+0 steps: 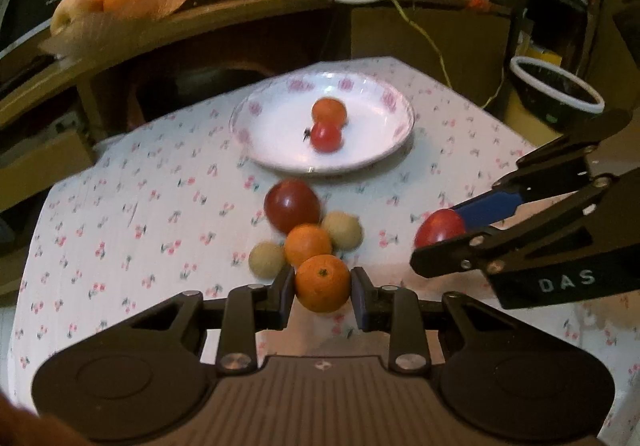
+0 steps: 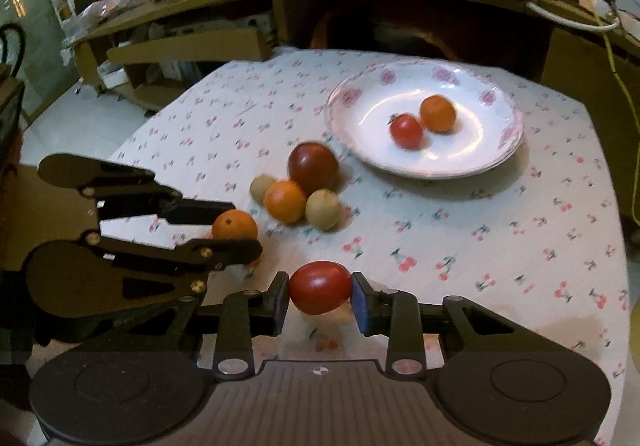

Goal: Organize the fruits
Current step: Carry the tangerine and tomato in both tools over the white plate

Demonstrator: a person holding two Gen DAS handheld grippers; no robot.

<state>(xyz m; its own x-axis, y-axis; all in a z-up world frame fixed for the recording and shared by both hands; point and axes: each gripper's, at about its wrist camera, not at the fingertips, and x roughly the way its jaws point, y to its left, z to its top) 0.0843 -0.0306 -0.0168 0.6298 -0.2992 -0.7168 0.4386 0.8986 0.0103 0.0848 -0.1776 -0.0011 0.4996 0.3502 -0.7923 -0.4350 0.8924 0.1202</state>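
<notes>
Left wrist view shows the left hand-held gripper (image 1: 322,292) clamped on a small round orange citrus fruit (image 1: 322,283); the right hand-held gripper (image 2: 320,292) pinches a glossy red tomato (image 2: 320,287). Both hover above the cherry-print bench (image 2: 500,246), near the loose cluster. The white floral plate (image 2: 496,161) holds two fruits. Four remain loose: one dark red, one orange, two tan. Roughly a quarter done, I judge.
</notes>
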